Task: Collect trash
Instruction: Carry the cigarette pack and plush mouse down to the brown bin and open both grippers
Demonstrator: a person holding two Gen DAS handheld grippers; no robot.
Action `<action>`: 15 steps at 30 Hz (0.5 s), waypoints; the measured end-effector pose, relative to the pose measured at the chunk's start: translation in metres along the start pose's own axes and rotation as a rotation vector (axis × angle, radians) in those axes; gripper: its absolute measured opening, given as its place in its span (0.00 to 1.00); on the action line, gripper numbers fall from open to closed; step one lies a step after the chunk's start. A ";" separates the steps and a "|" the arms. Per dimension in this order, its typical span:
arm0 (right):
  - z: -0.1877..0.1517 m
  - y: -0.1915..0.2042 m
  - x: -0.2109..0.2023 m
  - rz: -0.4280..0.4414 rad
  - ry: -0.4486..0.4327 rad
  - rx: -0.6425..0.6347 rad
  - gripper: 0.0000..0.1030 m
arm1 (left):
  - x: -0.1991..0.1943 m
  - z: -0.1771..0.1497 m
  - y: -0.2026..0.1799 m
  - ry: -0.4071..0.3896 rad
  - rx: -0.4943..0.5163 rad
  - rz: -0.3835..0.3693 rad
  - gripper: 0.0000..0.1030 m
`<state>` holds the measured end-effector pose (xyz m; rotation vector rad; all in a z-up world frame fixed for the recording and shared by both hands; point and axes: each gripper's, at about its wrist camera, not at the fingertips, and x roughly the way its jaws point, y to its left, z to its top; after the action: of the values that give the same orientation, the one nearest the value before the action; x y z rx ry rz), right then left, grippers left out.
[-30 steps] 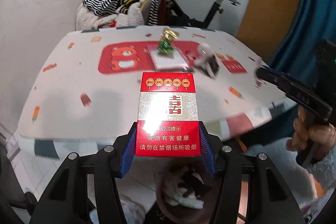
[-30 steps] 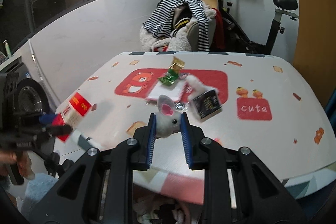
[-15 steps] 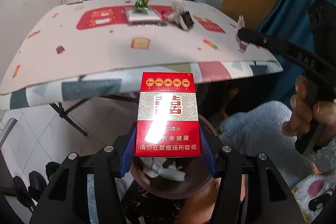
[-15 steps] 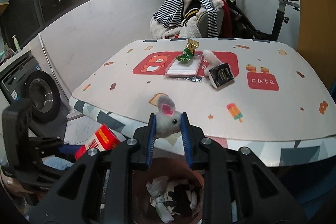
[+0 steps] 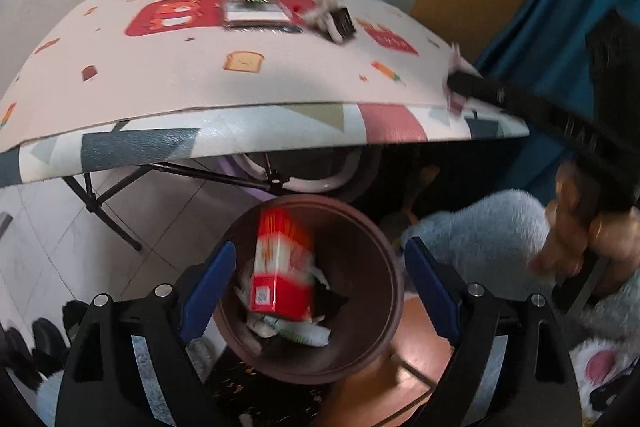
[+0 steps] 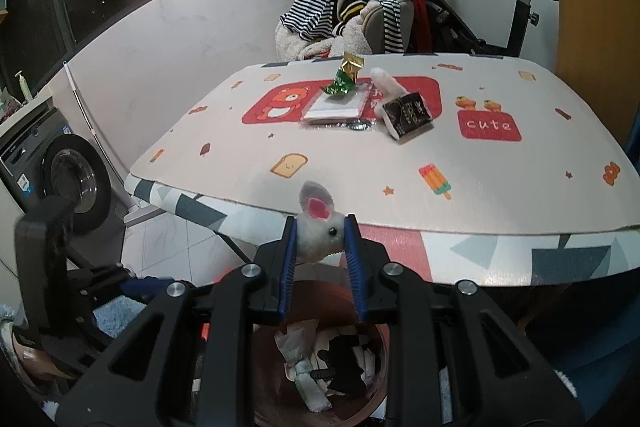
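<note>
The left tongs (image 5: 316, 281) hang over a brown waste bin (image 5: 384, 267) that stands on the floor below the near edge of the worktop (image 5: 240, 87). Their jaws are opening, spread wide with nothing pressed between them. A red and white cigarette pack (image 5: 282, 267), blurred, sits inside the mouth of the bin, tilted, above crumpled paper scraps (image 5: 296, 331) at the bottom.

The right tongs (image 6: 320, 239) are clenched on a small grey plush mouse (image 6: 318, 223) with a pink ear; both blue pads press its sides. They are held just above the bin, near the worktop's edge. From the left camera, a hand (image 5: 580, 243) grips the right tool at the right side.

Far across the worktop lie a green and gold wrapper (image 6: 346, 77) on top of a flat clear packet (image 6: 338, 107), and just right of them a dark small box (image 6: 408, 115) touching a white fluffy item (image 6: 384, 83).
</note>
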<state>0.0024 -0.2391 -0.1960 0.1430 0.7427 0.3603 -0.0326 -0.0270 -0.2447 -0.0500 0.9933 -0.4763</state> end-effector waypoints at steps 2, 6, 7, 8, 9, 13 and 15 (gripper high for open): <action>-0.006 0.000 0.003 0.000 0.012 0.003 0.26 | -0.007 0.000 0.002 -0.036 -0.028 0.033 0.83; -0.020 0.003 0.015 0.009 0.051 0.007 0.26 | -0.027 -0.003 0.010 -0.132 -0.104 0.091 0.86; -0.024 0.004 0.017 0.010 0.062 0.004 0.26 | -0.034 -0.004 0.013 -0.160 -0.130 0.113 0.87; -0.029 0.006 0.021 0.014 0.076 0.002 0.26 | -0.040 -0.006 0.015 -0.184 -0.148 0.139 0.88; -0.033 0.007 0.023 0.017 0.086 0.000 0.26 | -0.043 -0.007 0.017 -0.199 -0.159 0.157 0.88; -0.057 0.015 0.040 0.024 0.151 -0.015 0.26 | -0.058 -0.014 0.027 -0.260 -0.188 0.274 0.89; -0.068 0.017 0.048 0.020 0.183 -0.027 0.26 | -0.061 -0.017 0.032 -0.274 -0.208 0.316 0.90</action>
<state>-0.0157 -0.2055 -0.2716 0.0931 0.9177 0.4061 -0.0626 0.0299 -0.2137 -0.1392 0.7596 -0.0718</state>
